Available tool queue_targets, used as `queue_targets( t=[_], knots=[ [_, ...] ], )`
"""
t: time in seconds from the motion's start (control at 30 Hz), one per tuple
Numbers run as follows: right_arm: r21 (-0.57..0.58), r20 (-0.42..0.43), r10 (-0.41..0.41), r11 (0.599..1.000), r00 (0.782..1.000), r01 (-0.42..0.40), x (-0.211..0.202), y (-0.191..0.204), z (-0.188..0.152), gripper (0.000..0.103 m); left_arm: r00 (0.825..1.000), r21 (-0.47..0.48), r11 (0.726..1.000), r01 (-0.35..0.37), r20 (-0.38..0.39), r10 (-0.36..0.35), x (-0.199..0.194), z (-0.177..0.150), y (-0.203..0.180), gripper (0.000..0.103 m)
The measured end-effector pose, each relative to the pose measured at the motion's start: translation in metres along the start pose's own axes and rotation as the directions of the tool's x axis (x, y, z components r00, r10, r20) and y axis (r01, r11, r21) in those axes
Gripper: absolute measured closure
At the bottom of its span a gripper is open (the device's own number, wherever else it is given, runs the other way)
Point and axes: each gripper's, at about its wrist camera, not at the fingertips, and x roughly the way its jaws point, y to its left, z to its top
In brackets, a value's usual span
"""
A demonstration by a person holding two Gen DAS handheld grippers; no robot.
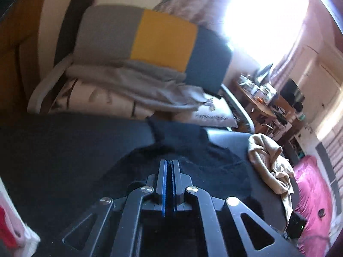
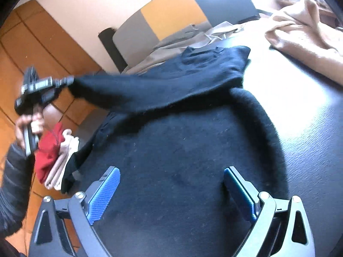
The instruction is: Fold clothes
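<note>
A black sweater [image 2: 171, 139] lies spread on a dark table [image 2: 310, 150]. One sleeve [image 2: 128, 94] is lifted off the table and stretched out to the left. My left gripper [image 2: 69, 81], held in a person's hand [image 2: 32, 124], is shut on the end of that sleeve. In the left wrist view the left gripper [image 1: 170, 162] has its blue pads pressed together, with the black sweater [image 1: 193, 154] bunched at the tips. My right gripper [image 2: 171, 177] stands wide open just over the sweater's body, nothing between its pads.
A crumpled beige garment [image 2: 300, 34] lies at the table's far right. A folded red and cream pile [image 2: 53, 156] sits at the left edge. Behind the table stands a chair with grey, yellow and dark panels [image 1: 150, 40]. A small black device [image 1: 294, 227] rests near the table's edge.
</note>
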Motion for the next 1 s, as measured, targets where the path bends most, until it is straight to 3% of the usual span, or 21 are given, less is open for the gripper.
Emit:
queue_targets(
  t=[0.1, 0.3, 0.37, 0.47, 0.6, 0.7, 0.83, 0.9, 1.0],
  knots=[
    [0.039, 0.013, 0.033, 0.999, 0.999, -0.034, 0.002, -0.003, 0.013, 0.004, 0.999, -0.037, 0.999, -0.015, -0.036, 0.014, 0.011, -0.024, 0.024, 0.101],
    [0.133, 0.029, 0.066, 0.989, 0.997, -0.070, 0.021, -0.013, 0.042, 0.004, 0.996, -0.189, 0.979, -0.081, 0.014, 0.085, -0.003, -0.032, 0.089, 0.101],
    [0.148, 0.022, 0.071, 0.986, 0.997, -0.073, 0.031, -0.016, 0.047, 0.004, 0.995, -0.164, 0.982, -0.100, -0.022, 0.097, 0.005, -0.032, 0.093, 0.101],
    [0.134, 0.006, 0.013, 0.991, 1.000, -0.014, 0.043, -0.016, 0.054, 0.004, 0.992, -0.075, 0.993, -0.090, -0.100, 0.082, 0.024, -0.042, 0.078, 0.101],
    [0.061, 0.050, -0.047, 0.997, 0.998, 0.044, 0.042, 0.000, 0.077, 0.004, 0.990, -0.024, 0.998, -0.056, -0.133, 0.053, 0.038, -0.056, 0.060, 0.100],
    [-0.088, 0.077, -0.064, 0.994, 0.995, 0.071, 0.052, 0.026, 0.105, 0.004, 0.990, -0.044, 0.997, -0.065, -0.128, 0.059, 0.039, -0.059, 0.060, 0.100],
    [-0.236, 0.049, -0.077, 0.968, 0.996, 0.087, 0.090, 0.048, 0.139, 0.004, 0.994, -0.068, 0.996, -0.062, -0.094, 0.055, 0.027, -0.053, 0.065, 0.100],
    [-0.257, 0.007, -0.145, 0.956, 0.989, 0.141, 0.110, 0.039, 0.150, 0.004, 0.998, -0.070, 0.997, -0.034, -0.050, 0.031, 0.016, -0.044, 0.063, 0.100],
    [-0.268, -0.069, -0.278, 0.930, 0.958, 0.251, 0.138, 0.015, 0.161, 0.008, 0.999, -0.086, 0.995, 0.042, 0.028, -0.040, -0.002, -0.029, 0.060, 0.100]
  ],
)
